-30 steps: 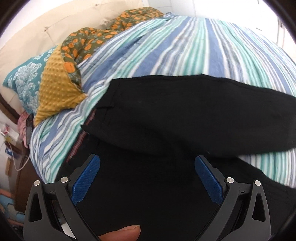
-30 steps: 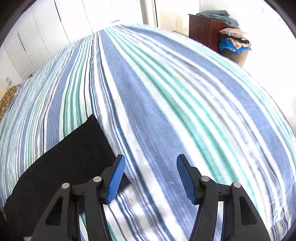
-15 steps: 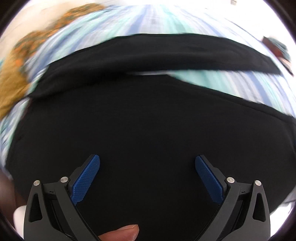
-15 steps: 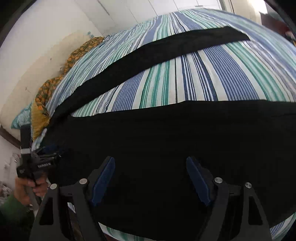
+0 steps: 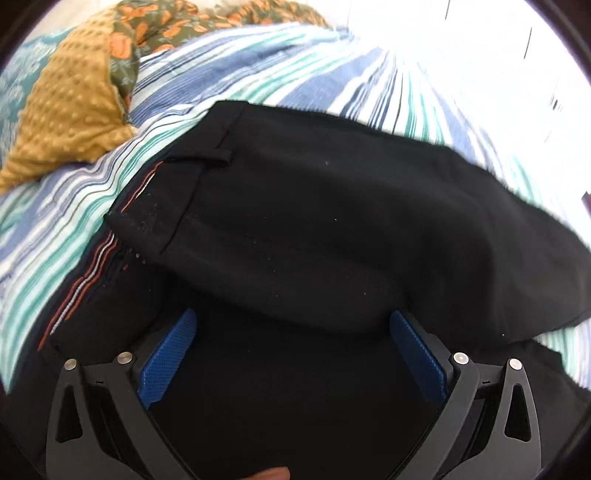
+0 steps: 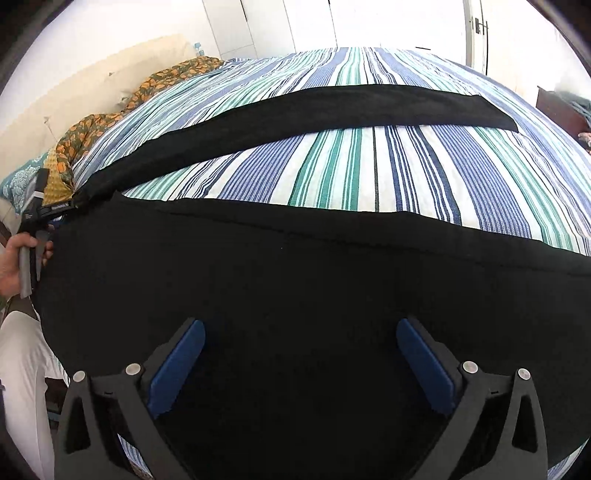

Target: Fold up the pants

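Lying spread on striped bed [image 6: 369,173]: black pants [image 6: 295,277], legs apart. R gripper [image 6: 301,354] jaws just opened wide, nothing gripped. L gripper [image 5: 291,343] jaws wide over waistband end.

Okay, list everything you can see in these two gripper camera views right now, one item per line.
pants: one pair, black, spread on the bed, legs apart; waistband under the left gripper.
bedspread: one, blue, teal and white stripes, under the pants.
blanket: one, mustard dotted side with green and orange print, by the pillow.
pillow: one, teal with white pattern, at the head of the bed.
cupboards: white doors beyond the bed.
dark wooden furniture: one piece, at the far right, cloth on top.
left gripper: one, black with blue pads, jaws open over the waistband.
right gripper: one, same colours, jaws just opened wide, over a pant leg, gripping nothing.
hand: one, holding the left gripper's handle.
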Tool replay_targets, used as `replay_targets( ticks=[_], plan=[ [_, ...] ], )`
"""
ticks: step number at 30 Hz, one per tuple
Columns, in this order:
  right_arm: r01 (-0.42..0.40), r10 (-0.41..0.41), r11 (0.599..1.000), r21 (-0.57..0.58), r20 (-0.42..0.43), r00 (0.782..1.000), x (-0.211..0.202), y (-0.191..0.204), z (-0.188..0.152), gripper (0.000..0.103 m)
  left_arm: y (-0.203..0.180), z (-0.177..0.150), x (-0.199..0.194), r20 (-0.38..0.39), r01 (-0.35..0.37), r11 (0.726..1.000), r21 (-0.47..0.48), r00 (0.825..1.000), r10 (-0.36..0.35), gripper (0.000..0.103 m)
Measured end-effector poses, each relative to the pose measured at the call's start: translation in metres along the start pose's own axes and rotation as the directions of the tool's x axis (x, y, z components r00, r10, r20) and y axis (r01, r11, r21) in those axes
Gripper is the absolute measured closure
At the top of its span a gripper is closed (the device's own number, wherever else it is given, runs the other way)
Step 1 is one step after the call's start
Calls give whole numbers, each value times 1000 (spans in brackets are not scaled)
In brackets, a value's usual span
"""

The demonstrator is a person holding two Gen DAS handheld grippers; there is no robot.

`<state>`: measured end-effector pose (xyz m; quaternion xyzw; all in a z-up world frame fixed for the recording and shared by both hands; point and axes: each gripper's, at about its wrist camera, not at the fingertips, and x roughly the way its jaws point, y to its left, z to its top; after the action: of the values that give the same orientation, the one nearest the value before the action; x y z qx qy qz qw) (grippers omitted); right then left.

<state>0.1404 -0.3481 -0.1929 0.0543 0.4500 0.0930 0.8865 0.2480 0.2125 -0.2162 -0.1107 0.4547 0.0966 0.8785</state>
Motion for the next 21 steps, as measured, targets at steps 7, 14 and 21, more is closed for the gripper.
replay_targets(
  ticks=[7, 14, 21],
  plan=[
    [1, -1, 1000, -2, 13, 1000, 3, -3, -1, 0, 1, 0, -6, 0, 16, 1000, -9, 1000, -16, 0],
    [1, -1, 1000, -4, 18, 1000, 2, -3, -1, 0, 5, -1, -4, 0, 15, 1000, -8, 1000, -15, 0],
    [-3, 3, 1000, -3, 20, 1000, 2, -4, 0, 0, 2, 0, -5, 0, 15, 1000, -8, 1000, -15, 0]
  ],
)
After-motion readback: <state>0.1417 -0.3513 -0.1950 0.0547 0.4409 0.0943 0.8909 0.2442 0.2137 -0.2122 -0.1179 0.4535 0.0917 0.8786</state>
